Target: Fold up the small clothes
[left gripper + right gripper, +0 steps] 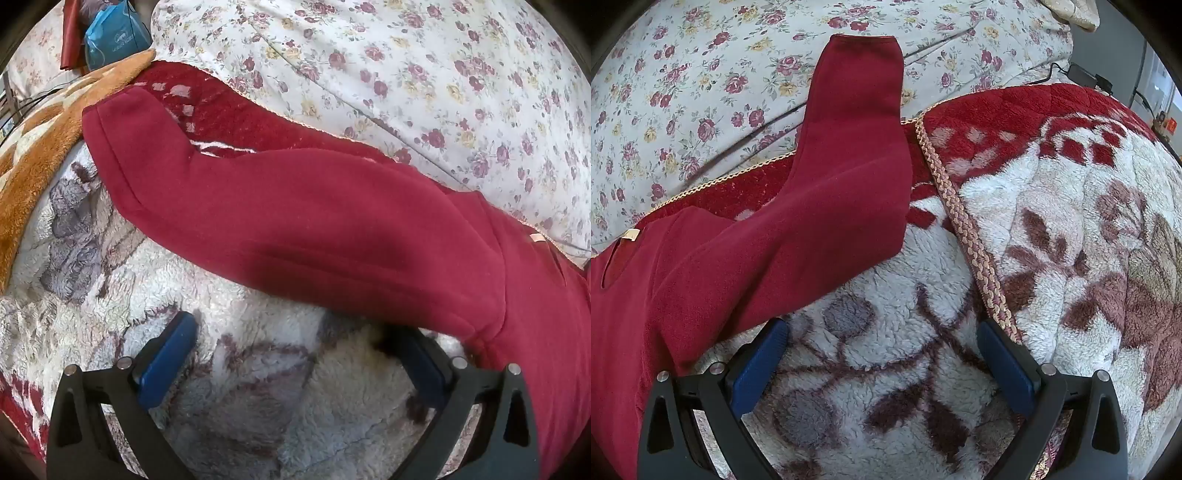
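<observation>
- a dark red fleece garment point(314, 229), soft and matte with stitched seams, lies spread on a bed; 1 long tubular sleeve stretches across the left wrist view, its cuff end point(107, 122) squared off and hemmed.
- in the right wrist view the same garment point(701, 280) fills the lower left, and its other sleeve point(857, 122) runs up to a flat, straight-cut cuff lying on the sheet.
- beneath it sits a thick plush blanket point(886, 369), shaggy white pile patterned with maroon vines and grey leaves, red at the border and edged with a braided tan cord point(964, 229).
- past the blanket lies a thin cotton sheet point(443, 74), pale with small printed roses and lightly creased.
- the left gripper point(295, 332), black frame with 2 blue pads, hangs over the blanket with jaws spread wide and nothing held; its right-hand pad lies just beside the sleeve's lower edge.
- the right gripper point(882, 336) likewise stands wide and empty, its left-hand pad at the garment's edge.
- an orange fleece throw point(48, 147) and a crinkled blue plastic bag point(110, 37) sit at the far left corner.
</observation>
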Action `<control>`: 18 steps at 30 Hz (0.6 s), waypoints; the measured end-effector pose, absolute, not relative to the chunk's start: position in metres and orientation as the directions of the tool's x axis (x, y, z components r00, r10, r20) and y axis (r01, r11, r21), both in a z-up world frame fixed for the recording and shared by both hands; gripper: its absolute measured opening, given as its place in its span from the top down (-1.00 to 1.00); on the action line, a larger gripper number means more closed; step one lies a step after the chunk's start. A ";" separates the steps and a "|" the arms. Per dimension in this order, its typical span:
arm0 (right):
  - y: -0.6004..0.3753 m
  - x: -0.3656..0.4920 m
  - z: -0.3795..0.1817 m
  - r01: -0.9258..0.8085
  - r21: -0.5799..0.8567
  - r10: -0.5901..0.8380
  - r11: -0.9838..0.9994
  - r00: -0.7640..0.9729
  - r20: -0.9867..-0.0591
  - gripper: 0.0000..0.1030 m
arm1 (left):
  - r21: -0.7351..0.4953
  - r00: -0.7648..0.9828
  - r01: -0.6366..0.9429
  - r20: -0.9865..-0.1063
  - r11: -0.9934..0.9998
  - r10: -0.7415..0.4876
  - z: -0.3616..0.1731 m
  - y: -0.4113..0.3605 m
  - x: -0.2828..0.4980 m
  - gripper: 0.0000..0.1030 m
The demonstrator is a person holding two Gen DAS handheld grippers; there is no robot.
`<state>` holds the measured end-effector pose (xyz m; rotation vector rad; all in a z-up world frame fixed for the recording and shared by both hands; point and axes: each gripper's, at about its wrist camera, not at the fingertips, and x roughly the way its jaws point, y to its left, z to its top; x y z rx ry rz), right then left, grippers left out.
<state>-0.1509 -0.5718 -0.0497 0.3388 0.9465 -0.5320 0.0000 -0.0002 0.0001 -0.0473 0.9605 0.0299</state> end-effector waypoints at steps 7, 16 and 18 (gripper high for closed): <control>-0.572 -0.151 -0.050 0.568 0.044 -0.281 0.822 0.472 -0.836 -1.00 | -0.026 0.572 -0.046 -0.820 0.999 0.005 0.000 -0.001 0.000 -1.00; -0.572 -0.151 -0.050 0.568 0.044 -0.281 0.822 0.472 -0.836 -1.00 | -0.020 0.575 -0.046 -0.818 0.999 0.011 -0.001 -0.002 -0.003 -1.00; -0.572 -0.151 -0.050 0.568 0.045 -0.281 0.822 0.472 -0.836 -1.00 | -0.023 0.567 -0.048 -0.824 0.999 0.008 -0.002 -0.001 -0.002 -1.00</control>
